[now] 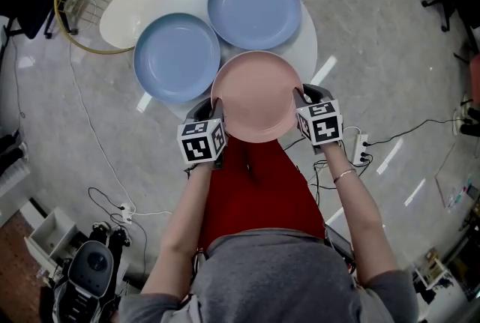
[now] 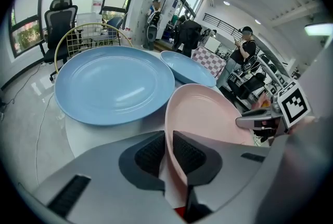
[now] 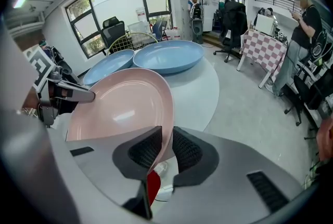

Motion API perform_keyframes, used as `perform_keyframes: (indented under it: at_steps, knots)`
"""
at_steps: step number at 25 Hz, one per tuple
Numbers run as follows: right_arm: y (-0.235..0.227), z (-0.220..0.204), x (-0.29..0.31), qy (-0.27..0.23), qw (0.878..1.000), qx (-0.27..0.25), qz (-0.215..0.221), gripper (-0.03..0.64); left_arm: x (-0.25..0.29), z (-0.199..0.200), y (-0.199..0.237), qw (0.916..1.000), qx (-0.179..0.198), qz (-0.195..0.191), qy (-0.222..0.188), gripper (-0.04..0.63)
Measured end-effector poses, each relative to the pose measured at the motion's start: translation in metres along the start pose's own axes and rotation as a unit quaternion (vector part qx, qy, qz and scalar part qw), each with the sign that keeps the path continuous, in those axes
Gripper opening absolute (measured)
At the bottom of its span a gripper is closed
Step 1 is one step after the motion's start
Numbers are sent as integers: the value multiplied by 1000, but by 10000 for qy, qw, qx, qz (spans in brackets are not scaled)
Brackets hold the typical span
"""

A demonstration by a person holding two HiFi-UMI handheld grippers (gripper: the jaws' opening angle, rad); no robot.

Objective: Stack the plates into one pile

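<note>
- Person's forearms (image 1: 185,213) reach forward from the bottom of the head view, one gripper in each hand.
- Left gripper (image 2: 169,151): jaws clamped on the left rim of the pink plate (image 1: 256,95), ribbed pads pressing either face of the rim.
- Right gripper (image 3: 166,147): jaws likewise closed on the opposite rim, so the plate is held from both sides.
- Pink plate: at the near edge of the white round table (image 1: 309,44), partly overhanging it. Whether it is lifted fully clear of the tabletop cannot be told.
- Near blue plate (image 1: 177,57) and far blue plate (image 1: 254,7): flat on the table, side by side with rims just overlapping in view. Neither is stacked.
- Step in hand (judged): the first pick-up, with no pile begun.
- Next move (judged): carry the pink plate level over one blue plate, centre it, lower it until it nests, then open both pairs of jaws together. Uneven release could tip it.
</note>
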State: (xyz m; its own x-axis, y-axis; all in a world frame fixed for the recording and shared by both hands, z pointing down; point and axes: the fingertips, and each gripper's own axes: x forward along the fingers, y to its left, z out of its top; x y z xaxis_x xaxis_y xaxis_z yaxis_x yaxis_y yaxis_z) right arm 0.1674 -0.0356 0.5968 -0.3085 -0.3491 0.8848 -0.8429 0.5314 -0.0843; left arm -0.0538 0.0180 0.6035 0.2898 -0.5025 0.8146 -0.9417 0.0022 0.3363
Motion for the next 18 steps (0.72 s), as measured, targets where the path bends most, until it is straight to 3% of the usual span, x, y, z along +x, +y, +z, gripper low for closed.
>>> perform_keyframes:
  at_steps: [10, 18]
  knots:
    - [2, -5, -18, 17, 9996, 268, -36, 58, -10, -3, -5, 9995, -275, -103, 143, 34]
    - [2, -9, -44, -161, 9977, 641, -154, 51, -29, 9, -20, 9994, -79, -321, 56, 26]
